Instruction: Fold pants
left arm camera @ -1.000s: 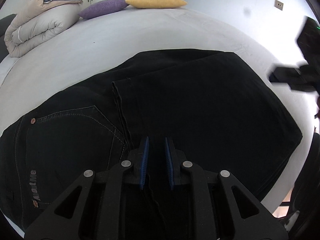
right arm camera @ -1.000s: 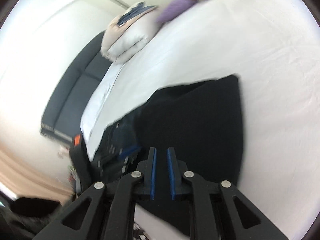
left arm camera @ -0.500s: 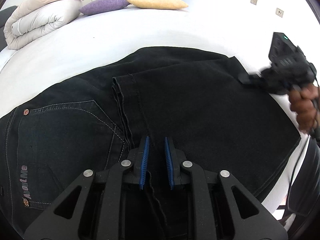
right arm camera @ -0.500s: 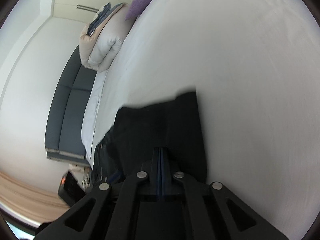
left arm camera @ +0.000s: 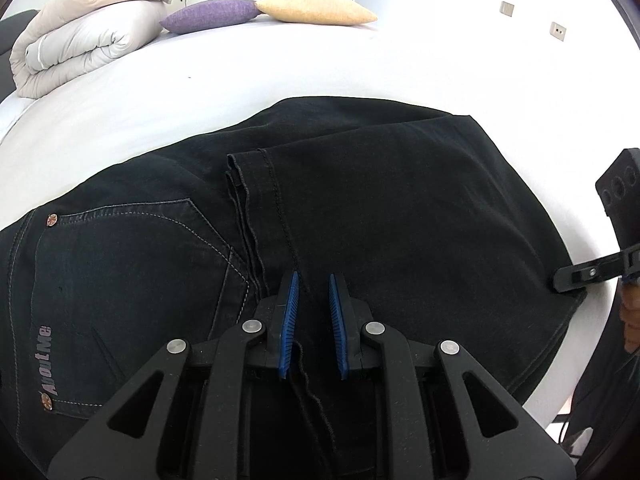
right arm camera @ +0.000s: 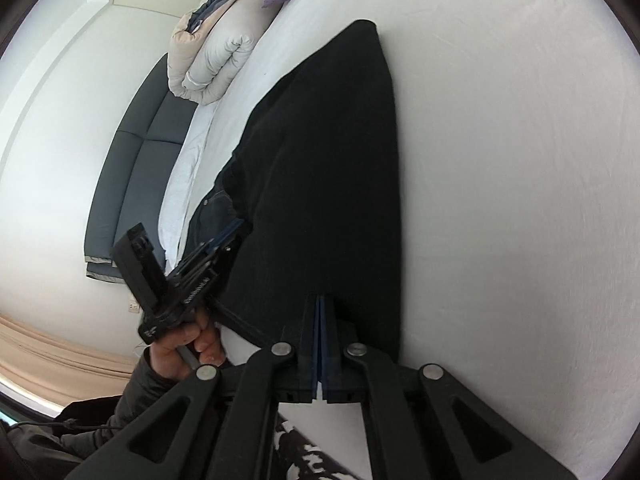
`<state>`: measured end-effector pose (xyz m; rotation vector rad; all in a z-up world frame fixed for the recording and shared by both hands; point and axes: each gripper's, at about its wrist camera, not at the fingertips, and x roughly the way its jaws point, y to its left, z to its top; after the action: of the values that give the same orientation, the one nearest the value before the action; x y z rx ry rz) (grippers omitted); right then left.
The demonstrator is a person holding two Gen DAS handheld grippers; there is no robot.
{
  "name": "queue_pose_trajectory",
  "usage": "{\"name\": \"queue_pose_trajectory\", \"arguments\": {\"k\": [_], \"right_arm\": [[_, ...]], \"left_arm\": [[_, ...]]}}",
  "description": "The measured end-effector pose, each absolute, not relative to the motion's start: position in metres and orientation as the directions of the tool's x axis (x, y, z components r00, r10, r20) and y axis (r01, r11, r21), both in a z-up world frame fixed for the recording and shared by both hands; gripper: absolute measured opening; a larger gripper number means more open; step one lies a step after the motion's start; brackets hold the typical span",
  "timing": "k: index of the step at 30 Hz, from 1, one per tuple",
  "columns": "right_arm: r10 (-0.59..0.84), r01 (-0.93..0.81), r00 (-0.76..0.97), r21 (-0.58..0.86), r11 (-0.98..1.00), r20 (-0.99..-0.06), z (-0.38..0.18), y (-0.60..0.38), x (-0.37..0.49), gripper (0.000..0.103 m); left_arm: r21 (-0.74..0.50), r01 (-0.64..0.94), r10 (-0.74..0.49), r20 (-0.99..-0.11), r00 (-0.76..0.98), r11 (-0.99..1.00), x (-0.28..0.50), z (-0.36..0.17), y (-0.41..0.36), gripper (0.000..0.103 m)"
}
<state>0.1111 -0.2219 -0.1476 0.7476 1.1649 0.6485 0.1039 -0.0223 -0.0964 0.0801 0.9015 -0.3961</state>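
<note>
Black jeans (left arm camera: pixel 400 208) lie folded on the white bed (left arm camera: pixel 280 72), legs laid over the seat, back pocket (left arm camera: pixel 132 256) at the left. My left gripper (left arm camera: pixel 314 280) sits at the near edge beside the leg hems; its blue pads stand a little apart with dark denim and a seam running up between them. My right gripper (right arm camera: pixel 319 300) is shut, pads together with nothing between them, and its tip rests on the near end of the folded jeans (right arm camera: pixel 328 160). In the left wrist view the right gripper (left arm camera: pixel 560 280) touches the fold's right corner. A hand (right arm camera: pixel 192 340) holds the left gripper (right arm camera: pixel 234 228).
A rolled duvet (left arm camera: pixel 80 40), a purple pillow (left arm camera: pixel 212 14) and a yellow pillow (left arm camera: pixel 316 8) lie at the far end of the bed. A dark sofa (right arm camera: pixel 132 172) stands beside the bed. The bed's near edge runs just behind the jeans' right corner.
My right gripper shut its jaws and came down from above the bed onto the right end of the jeans. The left gripper stayed where it was.
</note>
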Motion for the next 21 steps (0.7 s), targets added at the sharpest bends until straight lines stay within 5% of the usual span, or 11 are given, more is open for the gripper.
{"name": "queue_pose_trajectory", "arguments": {"k": [6, 13, 14, 15, 17, 21], "right_arm": [[0.741, -0.119, 0.332, 0.754, 0.646, -0.583, -0.148, -0.213, 0.102, 0.000], [0.730, -0.118, 0.356, 0.747, 0.654, -0.584, -0.151, -0.217, 0.099, 0.000], [0.731, -0.118, 0.358, 0.748, 0.653, -0.582, -0.152, -0.219, 0.098, 0.000], [0.730, -0.117, 0.360, 0.748, 0.653, -0.581, -0.152, -0.218, 0.098, 0.000], [0.728, -0.115, 0.369, 0.748, 0.653, -0.579, -0.151, -0.218, 0.097, 0.000], [0.724, -0.103, 0.385, 0.753, 0.650, -0.572, -0.152, -0.219, 0.095, 0.000]], "left_arm": [[-0.137, 0.348, -0.326, -0.752, 0.573, 0.927, 0.098, -0.094, -0.013, 0.016], [-0.415, 0.245, -0.470, -0.624, 0.625, 0.876, 0.044, -0.067, 0.041, 0.019], [-0.459, 0.216, -0.479, -0.598, 0.643, 0.862, 0.030, -0.063, 0.057, 0.031], [-0.504, 0.187, -0.488, -0.570, 0.662, 0.843, 0.018, -0.061, 0.073, 0.061], [-0.578, 0.133, -0.482, -0.508, 0.714, 0.805, -0.004, -0.056, 0.104, 0.090], [-0.756, -0.010, -0.444, -0.395, 0.804, 0.654, -0.037, -0.058, 0.186, 0.090]]}}
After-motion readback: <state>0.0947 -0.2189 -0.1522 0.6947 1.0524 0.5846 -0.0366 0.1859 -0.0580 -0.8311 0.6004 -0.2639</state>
